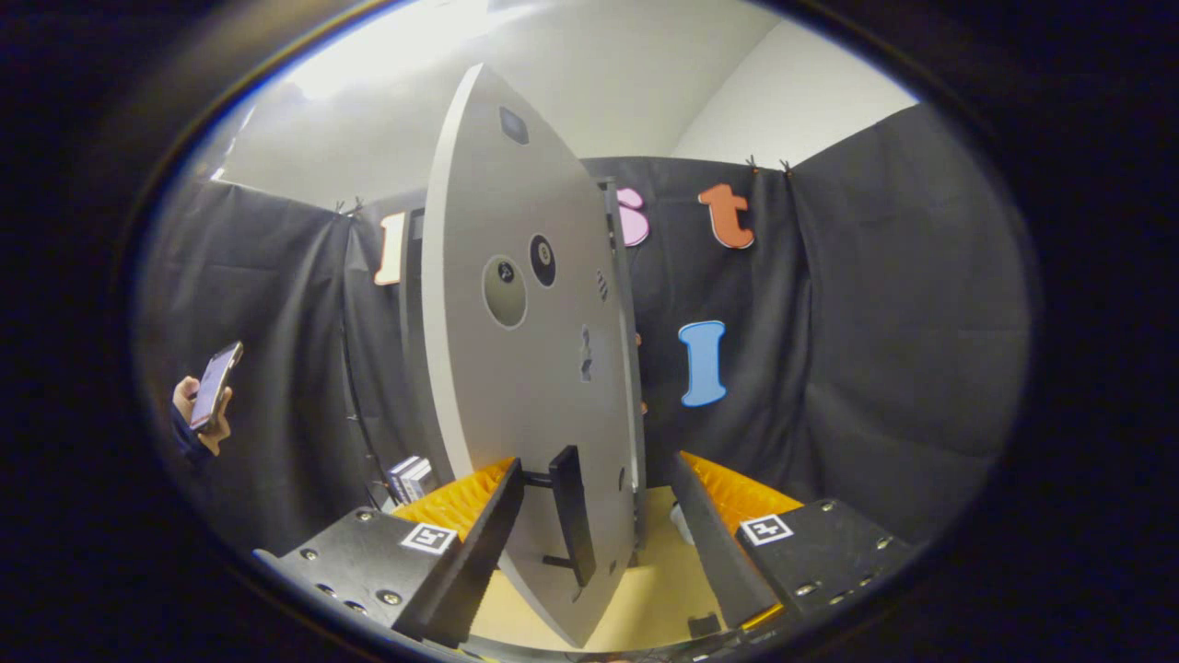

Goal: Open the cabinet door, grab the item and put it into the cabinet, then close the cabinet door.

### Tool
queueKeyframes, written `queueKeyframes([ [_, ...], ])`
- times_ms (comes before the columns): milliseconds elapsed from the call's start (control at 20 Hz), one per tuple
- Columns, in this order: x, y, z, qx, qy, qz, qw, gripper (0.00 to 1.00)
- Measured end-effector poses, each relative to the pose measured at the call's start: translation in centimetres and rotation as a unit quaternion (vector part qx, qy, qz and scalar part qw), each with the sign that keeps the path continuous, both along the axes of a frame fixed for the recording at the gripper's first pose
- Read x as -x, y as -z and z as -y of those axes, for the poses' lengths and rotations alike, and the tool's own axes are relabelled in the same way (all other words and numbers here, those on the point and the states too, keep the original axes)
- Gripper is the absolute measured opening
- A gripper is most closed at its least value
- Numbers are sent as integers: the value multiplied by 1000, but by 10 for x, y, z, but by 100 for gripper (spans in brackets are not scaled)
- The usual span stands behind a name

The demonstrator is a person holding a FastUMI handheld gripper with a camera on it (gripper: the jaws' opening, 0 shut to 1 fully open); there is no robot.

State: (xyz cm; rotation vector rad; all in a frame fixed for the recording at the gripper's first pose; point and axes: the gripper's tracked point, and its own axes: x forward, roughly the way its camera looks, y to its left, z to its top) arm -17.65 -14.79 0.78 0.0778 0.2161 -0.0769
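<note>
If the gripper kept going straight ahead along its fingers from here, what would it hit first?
Probably the dark handle on the grey cabinet door. It sits between the open gripper's fingers, just ahead, though depth is hard to judge.

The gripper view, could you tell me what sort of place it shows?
Probably a recording booth: black cloth walls, a grey cabinet door with its handle between the open gripper fingers, a hand holding a phone.

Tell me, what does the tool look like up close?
The tool has two chunky wedge-shaped fingers with ridged pads inside. Each flat top carries a square marker and several round screws. The fingers stand open, either side of the cabinet door.
</note>
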Motion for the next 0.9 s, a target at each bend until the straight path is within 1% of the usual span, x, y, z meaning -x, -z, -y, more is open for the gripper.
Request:
queueKeyframes([
  [500, -25, 10, -49, -19, -66, -8, 998, 96],
  [750, -53, 23, -85, -33, -116, -13, 993, 96],
  [900, -70, 27, -104, -29, -133, -13, 991, 96],
])
